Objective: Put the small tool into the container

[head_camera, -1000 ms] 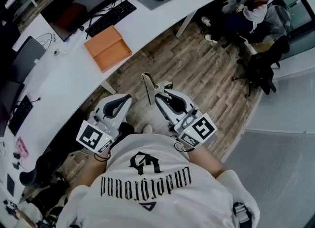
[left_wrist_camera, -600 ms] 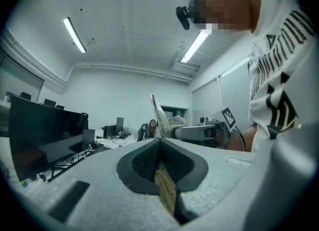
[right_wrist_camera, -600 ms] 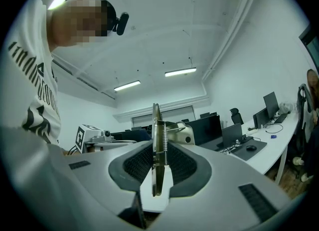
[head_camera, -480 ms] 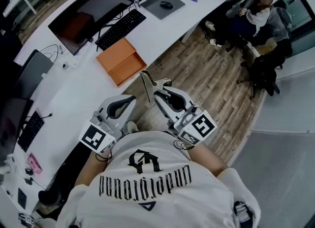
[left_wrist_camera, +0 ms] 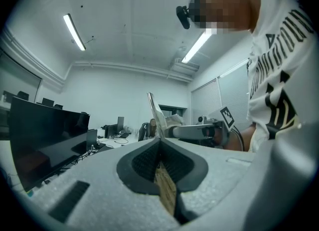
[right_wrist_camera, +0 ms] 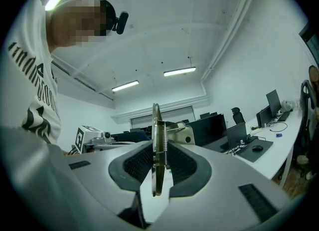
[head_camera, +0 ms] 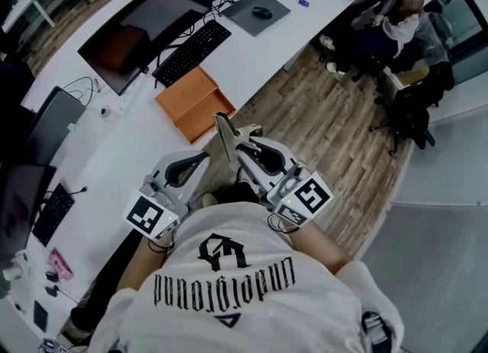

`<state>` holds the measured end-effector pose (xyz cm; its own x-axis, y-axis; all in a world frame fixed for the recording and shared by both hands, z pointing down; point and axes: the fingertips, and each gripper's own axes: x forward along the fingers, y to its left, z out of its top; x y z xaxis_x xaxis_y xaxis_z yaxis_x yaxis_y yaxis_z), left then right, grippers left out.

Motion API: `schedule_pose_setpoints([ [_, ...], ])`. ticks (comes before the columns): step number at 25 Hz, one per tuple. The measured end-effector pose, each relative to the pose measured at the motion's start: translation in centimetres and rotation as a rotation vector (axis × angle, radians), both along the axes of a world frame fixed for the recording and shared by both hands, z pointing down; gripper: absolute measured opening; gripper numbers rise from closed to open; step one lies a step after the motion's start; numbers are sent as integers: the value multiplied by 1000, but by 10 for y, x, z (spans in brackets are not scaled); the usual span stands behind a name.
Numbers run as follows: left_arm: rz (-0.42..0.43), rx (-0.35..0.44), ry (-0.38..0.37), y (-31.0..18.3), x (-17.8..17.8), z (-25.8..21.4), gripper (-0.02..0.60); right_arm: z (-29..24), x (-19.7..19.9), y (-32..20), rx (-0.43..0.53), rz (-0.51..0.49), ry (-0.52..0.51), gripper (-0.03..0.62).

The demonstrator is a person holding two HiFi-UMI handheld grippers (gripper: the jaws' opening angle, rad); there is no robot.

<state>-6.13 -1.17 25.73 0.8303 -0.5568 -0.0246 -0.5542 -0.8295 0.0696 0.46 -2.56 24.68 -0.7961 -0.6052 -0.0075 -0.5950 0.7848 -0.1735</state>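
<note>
Head view, looking steeply down on a person in a white shirt beside a long white desk [head_camera: 244,50]. The right gripper [head_camera: 245,152] is clamped partway closed on the small tool [head_camera: 226,136], a flat metal spring clip that sticks up past its jaws above the wooden floor. The left gripper [head_camera: 200,159] has its jaws together and holds nothing. An open orange container [head_camera: 194,104] sits near the desk edge, ahead of the tool and apart from it. The step in hand looks like carrying the tool across. Next, it needs bringing over the open box, lowering inside, then releasing.
</note>
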Motion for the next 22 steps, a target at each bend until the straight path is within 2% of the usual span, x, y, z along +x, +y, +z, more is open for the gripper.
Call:
schedule_pose_setpoints([
  [11, -92, -23, -5, -43, -4, 7, 14, 4, -6, -50, -8, -92, 6, 87],
  [22, -180, -29, -1, -101, 26, 4, 14, -1, 27, -117, 2, -173, 7, 87],
])
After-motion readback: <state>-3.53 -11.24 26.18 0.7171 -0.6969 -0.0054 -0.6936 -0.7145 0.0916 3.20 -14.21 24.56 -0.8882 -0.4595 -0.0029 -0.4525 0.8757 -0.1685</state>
